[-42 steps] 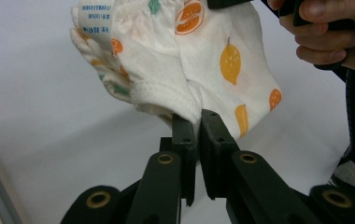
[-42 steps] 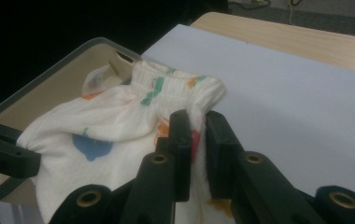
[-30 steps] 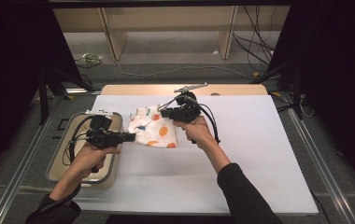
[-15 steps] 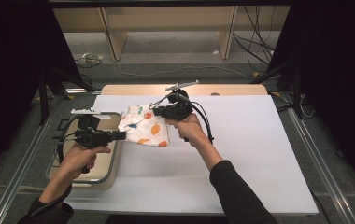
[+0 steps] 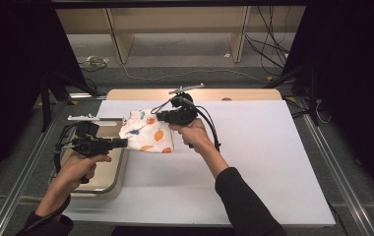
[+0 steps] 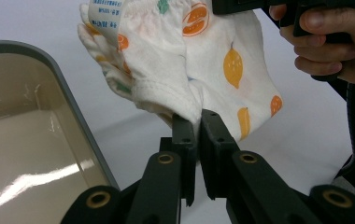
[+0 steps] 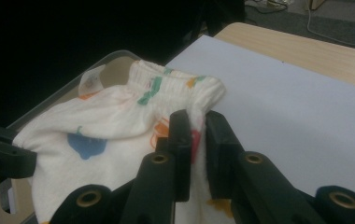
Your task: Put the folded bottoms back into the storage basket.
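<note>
High view: both hand-held grippers, left (image 5: 122, 142) and right (image 5: 154, 117), are clamped on the shorts (image 5: 147, 136), held up between tray (image 5: 117, 173) and tabletop (image 5: 254, 147). Pickup looks done; laying or folding them likely remains.

Desk (image 5: 254, 162): white top, with a bare wooden strip (image 5: 234, 94) along its far edge.
Tray (image 5: 107, 178): beige, grey-rimmed, rounded corners; lies on the desk's left edge, directly under the left claw (image 5: 124, 142).
Desk surface beside the right claw (image 5: 156, 117): bare white, extending to its right and nearer side.
</note>
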`<state>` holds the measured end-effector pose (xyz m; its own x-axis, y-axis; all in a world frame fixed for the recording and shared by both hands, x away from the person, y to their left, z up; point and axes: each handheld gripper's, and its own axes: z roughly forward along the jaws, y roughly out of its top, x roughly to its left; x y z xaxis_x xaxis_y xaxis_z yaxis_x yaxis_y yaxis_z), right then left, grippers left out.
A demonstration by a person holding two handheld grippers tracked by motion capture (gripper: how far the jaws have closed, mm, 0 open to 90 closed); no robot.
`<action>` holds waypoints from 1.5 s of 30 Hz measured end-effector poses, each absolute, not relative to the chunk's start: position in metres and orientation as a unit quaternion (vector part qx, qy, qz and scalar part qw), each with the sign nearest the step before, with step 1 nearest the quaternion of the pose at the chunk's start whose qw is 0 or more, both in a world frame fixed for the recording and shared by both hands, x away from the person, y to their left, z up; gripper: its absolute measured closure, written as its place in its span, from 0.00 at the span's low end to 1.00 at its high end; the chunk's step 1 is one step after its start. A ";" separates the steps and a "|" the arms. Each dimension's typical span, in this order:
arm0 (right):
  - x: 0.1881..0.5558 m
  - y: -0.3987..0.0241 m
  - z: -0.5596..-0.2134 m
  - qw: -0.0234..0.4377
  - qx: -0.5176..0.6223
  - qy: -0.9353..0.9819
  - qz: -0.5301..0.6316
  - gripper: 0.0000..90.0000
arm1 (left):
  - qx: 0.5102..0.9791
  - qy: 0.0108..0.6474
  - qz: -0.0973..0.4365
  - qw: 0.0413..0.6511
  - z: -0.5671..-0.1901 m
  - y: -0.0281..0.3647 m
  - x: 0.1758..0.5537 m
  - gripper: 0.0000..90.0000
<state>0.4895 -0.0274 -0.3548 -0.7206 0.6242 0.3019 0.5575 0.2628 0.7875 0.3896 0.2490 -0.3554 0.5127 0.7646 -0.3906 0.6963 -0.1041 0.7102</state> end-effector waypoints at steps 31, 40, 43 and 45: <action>0.492 0.006 -0.349 0.026 0.361 0.799 0.480 0.91 | 0.721 0.512 0.036 0.465 -0.350 0.282 0.382 0.94; 0.492 0.018 -0.348 0.025 0.357 0.803 0.477 0.91 | 0.716 0.519 0.035 0.466 -0.351 0.292 0.379 0.94; 0.492 0.022 -0.349 0.023 0.356 0.803 0.477 0.91 | 0.713 0.523 0.035 0.466 -0.351 0.296 0.378 0.94; 0.492 0.024 -0.349 0.022 0.355 0.804 0.477 0.91 | 0.711 0.525 0.034 0.466 -0.352 0.299 0.378 0.94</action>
